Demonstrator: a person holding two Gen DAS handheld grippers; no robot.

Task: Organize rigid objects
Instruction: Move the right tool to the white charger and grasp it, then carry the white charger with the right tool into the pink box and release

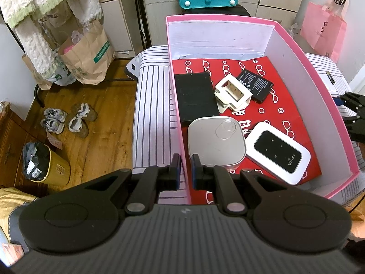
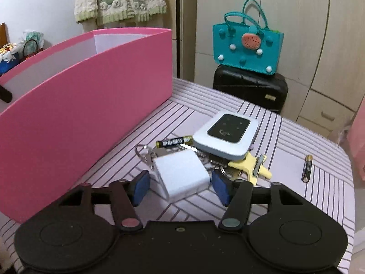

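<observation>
The right gripper (image 2: 180, 186) is standing with its blue pads (image 2: 141, 188) spread to either side of the white charger cube (image 2: 181, 175), not yet pressing on it. The cube is lying straight ahead between the pads on the striped bedspread (image 2: 296, 137), turned corner-on to the fingers, so they are facing slanted sides rather than flat ones. This hand is by far the nearer one. Just beyond the cube, a key ring (image 2: 142, 153), a battery (image 2: 174, 142), a yellow star-shaped piece (image 2: 251, 166) and a white Wi-Fi device (image 2: 225, 134) are crowding together; a second battery (image 2: 306, 167) is lying apart toward the bedspread's right edge.

The left gripper (image 1: 186, 171) is pinching the near wall of the pink box (image 1: 308, 68), steadying it. Inside are sitting a silver square case (image 1: 216, 141), another Wi-Fi device (image 1: 278, 153), a black slab (image 1: 195, 96), a white bracket (image 1: 232, 93) and a flat battery pack (image 1: 255, 84).
</observation>
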